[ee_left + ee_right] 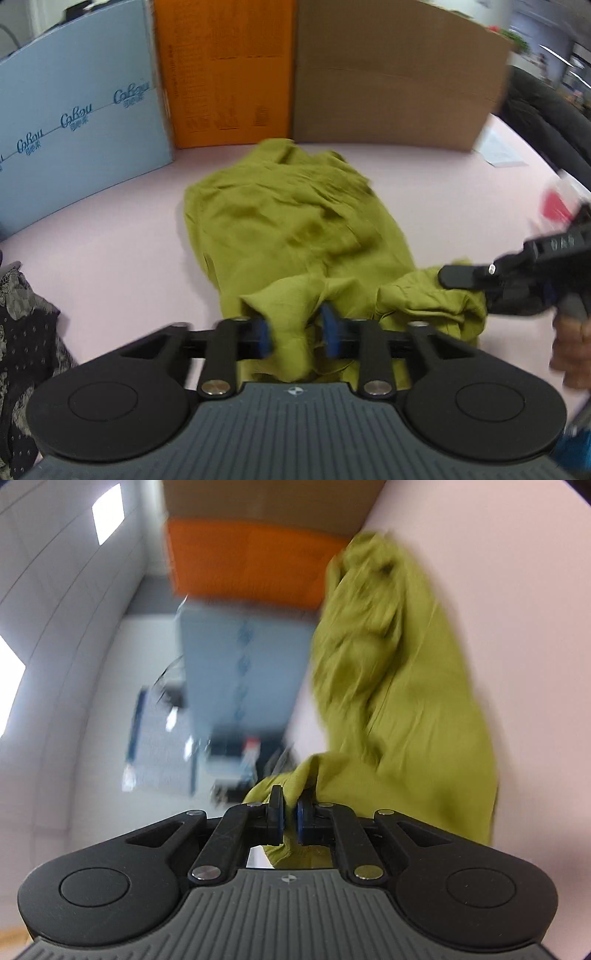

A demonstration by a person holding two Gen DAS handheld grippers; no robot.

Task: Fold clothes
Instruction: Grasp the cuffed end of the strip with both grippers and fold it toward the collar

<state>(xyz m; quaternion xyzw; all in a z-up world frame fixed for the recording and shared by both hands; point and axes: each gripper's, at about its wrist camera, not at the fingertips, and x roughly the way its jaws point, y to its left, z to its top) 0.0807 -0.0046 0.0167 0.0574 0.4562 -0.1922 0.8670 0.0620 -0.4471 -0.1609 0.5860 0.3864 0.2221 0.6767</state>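
Pink tabletop before cardboard panels bears an olive garment, both left tongs and right tongs clenched on it.

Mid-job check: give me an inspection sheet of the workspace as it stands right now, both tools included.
Surface: pink tabletop, bare around the garment.
Job's things: one olive-green garment, crumpled, lying lengthwise away from the left tool; its near edge is lifted.
Clutter: dark patterned fabric at the left edge; a paper sheet and a blurred red-and-clear item at the right.
Grippers: left tool has a bunch of the near edge between its blue pads; right tool is pinched shut on another part of that edge.
Cables: one thin dark cable behind the blue panel, off the table.
Surroundings: blue panel, orange panel and brown cardboard stand along the far edge; blurred office beyond.
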